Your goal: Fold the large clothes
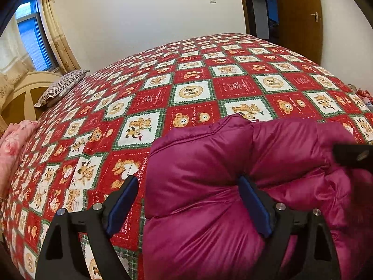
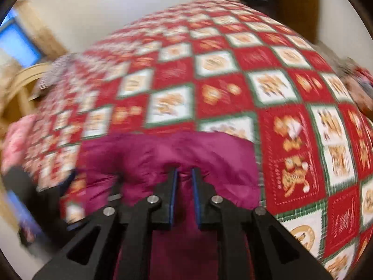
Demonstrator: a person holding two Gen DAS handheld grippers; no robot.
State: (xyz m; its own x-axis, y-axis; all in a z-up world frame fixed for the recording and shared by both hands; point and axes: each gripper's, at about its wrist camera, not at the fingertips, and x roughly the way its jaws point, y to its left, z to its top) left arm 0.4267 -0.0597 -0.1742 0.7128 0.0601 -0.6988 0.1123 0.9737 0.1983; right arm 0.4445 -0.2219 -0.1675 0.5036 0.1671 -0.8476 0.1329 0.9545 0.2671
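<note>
A magenta puffer jacket (image 1: 205, 154) lies bunched on the near side of a bed, also seen in the right wrist view as the jacket (image 2: 139, 156). My left gripper (image 1: 188, 179) stands wide open over the jacket's left edge. Its right finger (image 1: 254, 207) presses into the padding, and its left finger (image 1: 123, 203) hovers over the bedspread. My right gripper (image 2: 184, 170) points down at the jacket's middle with its jaws a narrow gap apart. The fabric puckers at its tips. This view is blurred.
A red, white and green teddy-bear bedspread (image 1: 193, 70) covers the whole bed. A striped pillow (image 1: 63, 86) and a pink floral quilt (image 1: 11, 144) lie by the headboard (image 1: 23, 88) on the left. A wooden door (image 1: 298, 18) stands beyond the far corner.
</note>
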